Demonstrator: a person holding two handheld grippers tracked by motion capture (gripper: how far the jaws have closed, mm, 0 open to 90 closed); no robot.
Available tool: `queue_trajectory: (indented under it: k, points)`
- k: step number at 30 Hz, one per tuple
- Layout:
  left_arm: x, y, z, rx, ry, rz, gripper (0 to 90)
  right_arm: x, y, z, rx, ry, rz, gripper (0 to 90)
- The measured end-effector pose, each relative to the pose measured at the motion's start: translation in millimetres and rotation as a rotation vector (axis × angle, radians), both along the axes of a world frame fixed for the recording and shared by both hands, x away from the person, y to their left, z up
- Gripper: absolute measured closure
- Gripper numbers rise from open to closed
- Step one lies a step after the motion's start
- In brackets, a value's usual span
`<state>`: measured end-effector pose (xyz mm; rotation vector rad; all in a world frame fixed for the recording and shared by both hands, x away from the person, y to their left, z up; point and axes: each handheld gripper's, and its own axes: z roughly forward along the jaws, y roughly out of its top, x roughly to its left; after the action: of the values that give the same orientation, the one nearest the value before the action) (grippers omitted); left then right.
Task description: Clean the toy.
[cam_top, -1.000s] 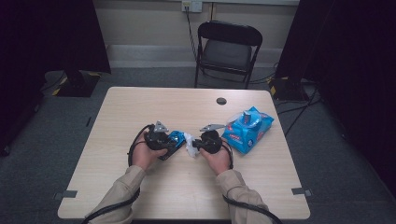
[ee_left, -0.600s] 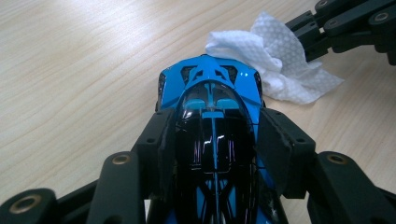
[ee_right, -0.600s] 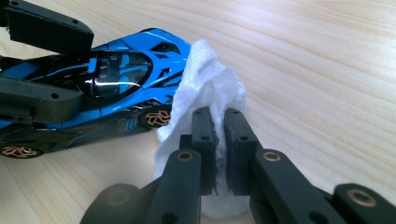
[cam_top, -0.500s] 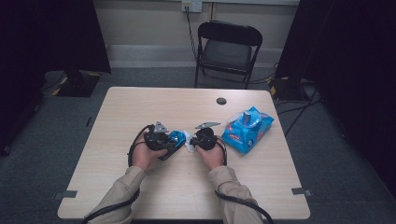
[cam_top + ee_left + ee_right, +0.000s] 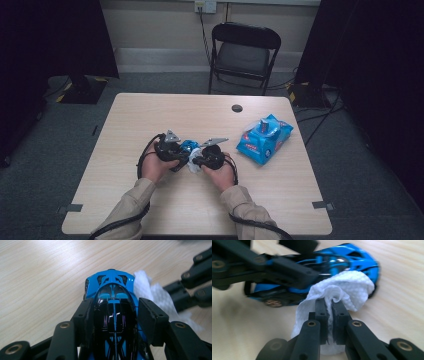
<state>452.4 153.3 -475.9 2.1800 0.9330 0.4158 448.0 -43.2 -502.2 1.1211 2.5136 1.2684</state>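
My left claw [image 5: 113,322] is clenched on a glossy blue and black toy sports car [image 5: 113,310], one pad on each flank, so the car's long axis runs straight out from that claw along the pale wooden counter [image 5: 42,277]. My right claw [image 5: 329,302] is pinched tight on a crumpled white textured wipe [image 5: 342,287], and the wad touches the car's side close to one end, just beside the left claw's pad. In the high view the two claws meet nose to nose near the front middle of the counter [image 5: 150,115], left claw [image 5: 172,150] and right claw [image 5: 205,157] with the car [image 5: 188,146] and wipe [image 5: 194,165] between them. I judge the next stroke must run along the car's length, away from the left pad. A blue plastic pack of wipes [image 5: 264,139] lies well apart on my right; counter edges are far off, with open room all round.
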Motion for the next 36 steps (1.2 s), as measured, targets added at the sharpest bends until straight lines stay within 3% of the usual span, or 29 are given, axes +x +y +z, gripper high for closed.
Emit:
queue_trajectory:
  k: [21, 30, 36]
  points:
    - [-1.0, -1.4, -0.2, -0.005, 0.004, 0.005, 47.8, -35.7, 34.6, -2.1, 0.035, 0.018, 0.18, 85.1]
    - [-0.9, -1.0, 0.0, 0.002, -0.001, 0.006, 47.8, -43.7, 41.3, -2.8, 0.048, 0.025, 0.213, 85.0]
    - [-1.1, -1.2, 0.1, 0.003, -0.002, 0.009, 47.8, -49.2, 35.3, -1.5, 0.056, 0.026, 0.228, 84.9]
